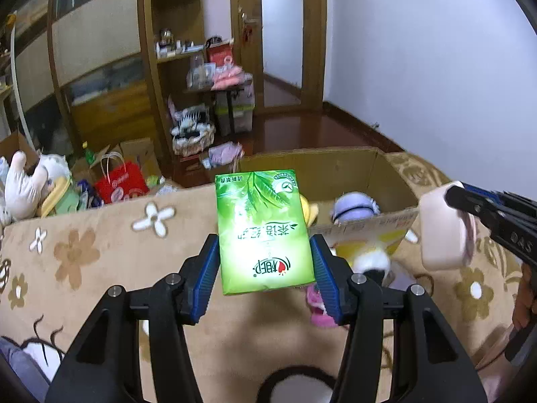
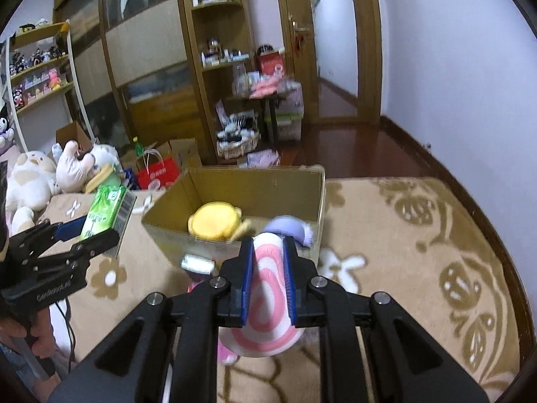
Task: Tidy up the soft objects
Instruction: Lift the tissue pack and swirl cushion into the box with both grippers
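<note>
left tongs clamp green pack | right tongs clamp pink-ringed cushion, rings right-view only

Beige flowered blanket under an open box

A cardboard box sits directly on the blanket, and a small pink plush toy lies on it just beside the box's near wall.

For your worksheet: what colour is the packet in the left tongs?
Green packet, clearest in the left wrist view.
</note>
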A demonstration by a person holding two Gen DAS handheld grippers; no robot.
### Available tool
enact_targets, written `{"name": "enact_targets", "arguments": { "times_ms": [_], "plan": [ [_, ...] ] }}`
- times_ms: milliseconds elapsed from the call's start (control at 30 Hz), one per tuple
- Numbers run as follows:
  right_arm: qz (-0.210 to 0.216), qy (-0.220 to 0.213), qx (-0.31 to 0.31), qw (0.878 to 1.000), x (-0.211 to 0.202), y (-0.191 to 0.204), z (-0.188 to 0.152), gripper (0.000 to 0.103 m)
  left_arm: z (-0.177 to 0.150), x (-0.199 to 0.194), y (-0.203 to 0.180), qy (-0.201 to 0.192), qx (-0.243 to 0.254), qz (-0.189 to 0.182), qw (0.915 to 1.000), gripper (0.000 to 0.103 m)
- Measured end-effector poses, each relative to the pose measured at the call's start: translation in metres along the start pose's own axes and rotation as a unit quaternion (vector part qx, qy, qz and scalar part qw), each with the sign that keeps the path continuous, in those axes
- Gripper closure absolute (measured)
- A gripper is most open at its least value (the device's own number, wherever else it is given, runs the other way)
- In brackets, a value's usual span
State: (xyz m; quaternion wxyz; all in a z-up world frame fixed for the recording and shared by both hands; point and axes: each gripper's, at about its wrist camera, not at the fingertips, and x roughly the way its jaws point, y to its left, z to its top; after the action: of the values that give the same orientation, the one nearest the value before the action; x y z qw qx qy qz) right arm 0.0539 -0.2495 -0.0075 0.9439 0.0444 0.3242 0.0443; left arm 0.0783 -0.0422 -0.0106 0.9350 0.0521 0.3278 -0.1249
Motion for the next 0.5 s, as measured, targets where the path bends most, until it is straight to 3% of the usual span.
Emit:
{"name": "enact_targets", "arguments": {
  "times_ms": [500],
  "plan": [
    [-0.007, -0.059, -0.007, 0.998, 0.008, -0.002, 0.043, 0.085, 0.045, 0.01, 0.0, -0.075, 0.045, 0.013, 0.9961, 0.05]
  ]
}}
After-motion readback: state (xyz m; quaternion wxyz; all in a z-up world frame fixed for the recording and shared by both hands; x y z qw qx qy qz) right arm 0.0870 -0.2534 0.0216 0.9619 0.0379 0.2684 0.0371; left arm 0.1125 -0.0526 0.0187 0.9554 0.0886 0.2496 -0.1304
